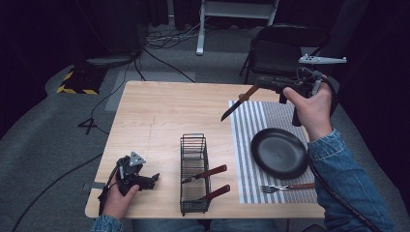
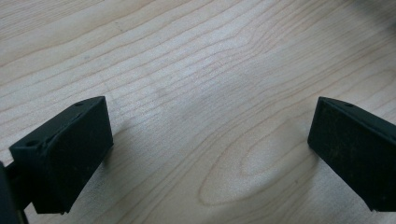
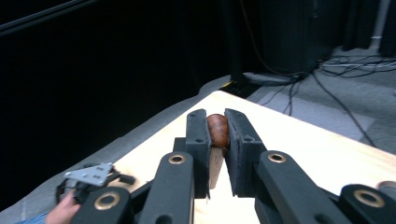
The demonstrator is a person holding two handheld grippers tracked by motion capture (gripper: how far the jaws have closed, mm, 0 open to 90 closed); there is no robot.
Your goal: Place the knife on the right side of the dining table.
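Note:
My right gripper point(image 1: 257, 85) is held in the air over the table's far right, shut on the brown handle of a knife point(image 1: 235, 104). The dark blade slopes down and left toward the striped placemat point(image 1: 246, 145). In the right gripper view the handle point(image 3: 217, 132) sits pinched between the two jaws of the right gripper point(image 3: 215, 120). My left gripper point(image 1: 151, 180) rests low at the table's front left. Its jaws stand wide apart in the left gripper view point(image 2: 205, 154), with bare wood between them.
A black wire basket point(image 1: 194, 145) near the front middle holds two brown-handled utensils point(image 1: 211, 172). A black plate point(image 1: 279, 153) lies on the placemat, with a fork point(image 1: 285, 187) in front of it. A folding chair point(image 1: 280, 48) stands beyond the far edge.

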